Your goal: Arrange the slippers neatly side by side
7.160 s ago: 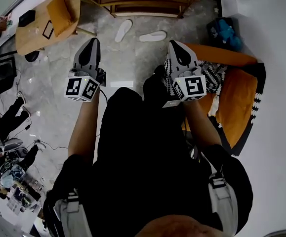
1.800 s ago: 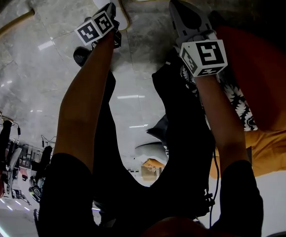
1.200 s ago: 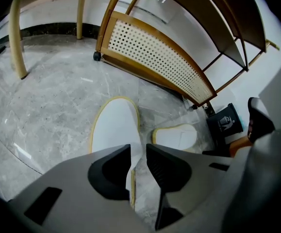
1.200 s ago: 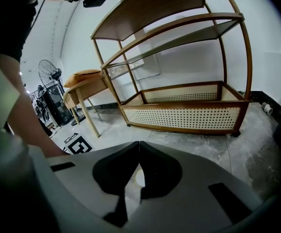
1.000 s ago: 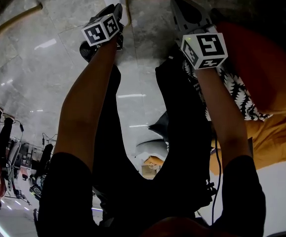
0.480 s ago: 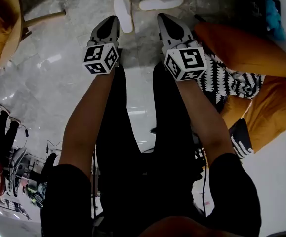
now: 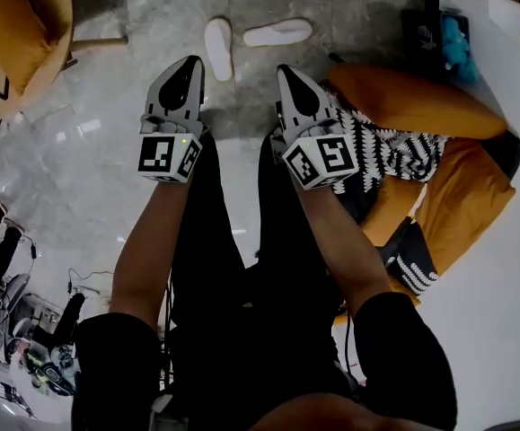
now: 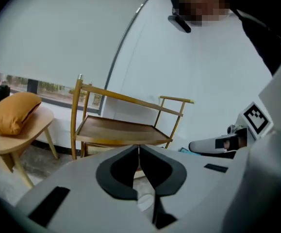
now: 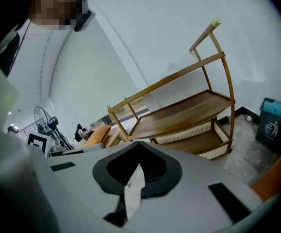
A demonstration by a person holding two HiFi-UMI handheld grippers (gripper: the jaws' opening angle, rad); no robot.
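Note:
Two white slippers lie on the grey stone floor in the head view. The left slipper (image 7: pixel 218 48) points away from me; the right slipper (image 7: pixel 278 32) lies crosswise just beside it, so they form an L. My left gripper (image 7: pixel 188 63) hovers short of the left slipper, its jaws closing with nothing between them; in the left gripper view its tips (image 8: pixel 139 147) meet. My right gripper (image 7: pixel 287 72) is held level with it, below the crosswise slipper, shut and empty, with its tips together in the right gripper view (image 9: pixel 139 143). Neither gripper touches a slipper.
A wooden shelf rack (image 8: pixel 121 130) (image 9: pixel 189 111) stands just beyond the slippers. A wooden seat with an orange cushion (image 7: pixel 22 21) is at the far left. Orange cushions (image 7: pixel 421 106), a black-and-white patterned cloth (image 7: pixel 394 146) and a dark bin (image 7: pixel 439 48) crowd the right side.
Both grippers have drawn back from the slippers toward my body and now sit lower in the head view. The left gripper has left the slipper it was at, which stays on the floor.

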